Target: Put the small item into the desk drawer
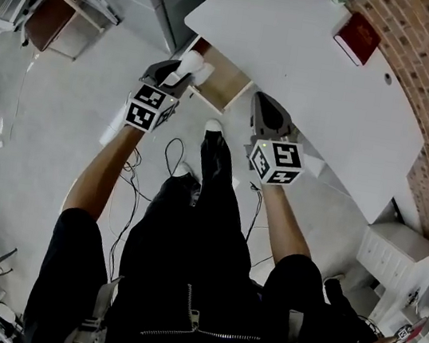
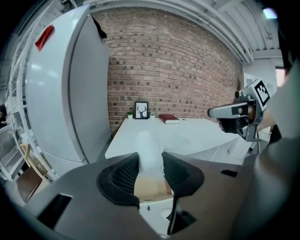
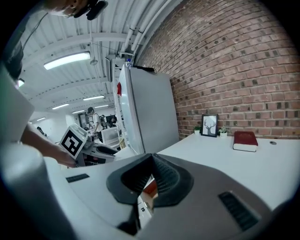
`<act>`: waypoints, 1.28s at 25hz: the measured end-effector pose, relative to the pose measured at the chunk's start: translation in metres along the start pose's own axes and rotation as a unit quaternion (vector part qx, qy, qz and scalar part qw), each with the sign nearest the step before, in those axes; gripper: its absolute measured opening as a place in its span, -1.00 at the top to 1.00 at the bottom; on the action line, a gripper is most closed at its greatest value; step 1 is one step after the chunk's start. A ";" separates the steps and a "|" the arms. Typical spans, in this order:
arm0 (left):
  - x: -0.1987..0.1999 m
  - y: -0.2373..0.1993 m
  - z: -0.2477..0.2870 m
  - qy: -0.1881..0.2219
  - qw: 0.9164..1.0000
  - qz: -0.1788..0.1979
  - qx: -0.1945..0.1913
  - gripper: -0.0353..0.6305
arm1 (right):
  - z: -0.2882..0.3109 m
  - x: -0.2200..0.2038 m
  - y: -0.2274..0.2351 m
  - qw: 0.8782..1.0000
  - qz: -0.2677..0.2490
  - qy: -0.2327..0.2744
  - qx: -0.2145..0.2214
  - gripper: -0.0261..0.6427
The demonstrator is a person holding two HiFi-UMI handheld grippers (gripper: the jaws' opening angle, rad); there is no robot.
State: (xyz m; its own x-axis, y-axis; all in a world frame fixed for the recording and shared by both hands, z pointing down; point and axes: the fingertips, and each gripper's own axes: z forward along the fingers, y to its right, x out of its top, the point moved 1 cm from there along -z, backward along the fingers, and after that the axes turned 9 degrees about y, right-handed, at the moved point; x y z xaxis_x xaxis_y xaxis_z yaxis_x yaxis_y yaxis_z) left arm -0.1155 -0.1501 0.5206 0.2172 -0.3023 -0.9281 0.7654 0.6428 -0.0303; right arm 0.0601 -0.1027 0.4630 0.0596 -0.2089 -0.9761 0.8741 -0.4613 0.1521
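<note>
A small white rounded item (image 2: 150,147) stands upright between my left gripper's (image 2: 150,165) pads, which press on both its sides. In the head view the left gripper (image 1: 183,70) holds the item (image 1: 191,63) over the left edge of the open desk drawer (image 1: 226,88), whose wooden inside shows under the white desk (image 1: 311,69). That wooden drawer bottom (image 2: 150,190) also shows below the jaws. My right gripper (image 1: 260,101) hangs to the right of the drawer at the desk's front edge, empty. Its jaws (image 3: 151,180) meet at the tips.
A red book (image 1: 357,37) and a small framed picture (image 2: 141,110) lie at the desk's far side by the brick wall. A tall white cabinet (image 2: 61,93) stands left of the desk. Cables (image 1: 173,152) run on the floor by the person's shoe (image 1: 213,126). A white drawer unit (image 1: 395,252) stands at the right.
</note>
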 end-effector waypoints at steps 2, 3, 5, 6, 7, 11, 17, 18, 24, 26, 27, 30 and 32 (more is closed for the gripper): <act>-0.014 0.001 0.007 -0.015 1.000 0.002 -0.006 0.40 | -0.002 -0.009 0.004 1.000 0.007 -0.009 -0.005 0.90; -0.019 0.001 0.011 -0.021 1.000 0.004 -0.007 0.40 | -0.003 -0.012 0.008 1.000 0.011 -0.012 -0.009 0.90; -0.029 -0.003 0.021 -0.033 0.999 0.013 -0.009 0.40 | -0.002 -0.019 0.017 1.000 0.020 -0.016 -0.016 0.90; -0.034 -0.005 0.028 -0.040 0.999 0.020 -0.010 0.40 | -0.001 -0.022 0.022 0.999 0.026 -0.016 -0.021 0.90; -0.039 -0.007 0.034 -0.047 0.998 0.027 -0.012 0.40 | -0.001 -0.025 0.026 0.999 0.031 -0.017 -0.025 0.90; -0.066 -0.009 0.060 -0.083 0.994 0.059 -0.033 0.40 | -0.005 -0.046 0.039 0.998 0.051 -0.028 -0.040 0.90; -0.102 -0.015 0.102 -0.126 0.987 0.081 -0.061 0.40 | -0.005 -0.077 0.047 0.994 0.076 -0.054 -0.052 0.90; -0.108 -0.016 0.109 -0.134 0.985 0.084 -0.064 0.40 | -0.004 -0.080 0.049 0.994 0.080 -0.055 -0.054 0.90; -0.147 -0.008 0.140 -0.189 0.966 0.142 -0.106 0.40 | -0.008 -0.099 0.059 0.991 0.095 -0.071 -0.062 0.90; -0.161 -0.003 0.152 -0.206 0.955 0.170 -0.126 0.40 | -0.010 -0.106 0.062 0.990 0.098 -0.080 -0.063 0.90; -0.168 -0.002 0.158 -0.213 0.950 0.183 -0.135 0.40 | -0.011 -0.110 0.063 0.990 0.099 -0.083 -0.064 0.90; -0.189 -0.003 0.172 -0.236 0.933 0.222 -0.157 0.40 | -0.012 -0.121 0.063 0.988 0.107 -0.092 -0.069 0.90; -0.207 0.000 0.179 -0.257 0.917 0.250 -0.176 0.40 | -0.017 -0.129 0.064 0.986 0.114 -0.102 -0.074 0.90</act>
State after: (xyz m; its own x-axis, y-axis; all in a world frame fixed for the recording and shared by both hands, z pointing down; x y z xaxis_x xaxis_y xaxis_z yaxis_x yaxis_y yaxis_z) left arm -0.0517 -0.2136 0.7795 0.8133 -0.1410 -0.5645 0.2689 0.9515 0.1497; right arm 0.1162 -0.0908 0.5958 0.1778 -0.4676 -0.8659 0.9109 -0.2548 0.3246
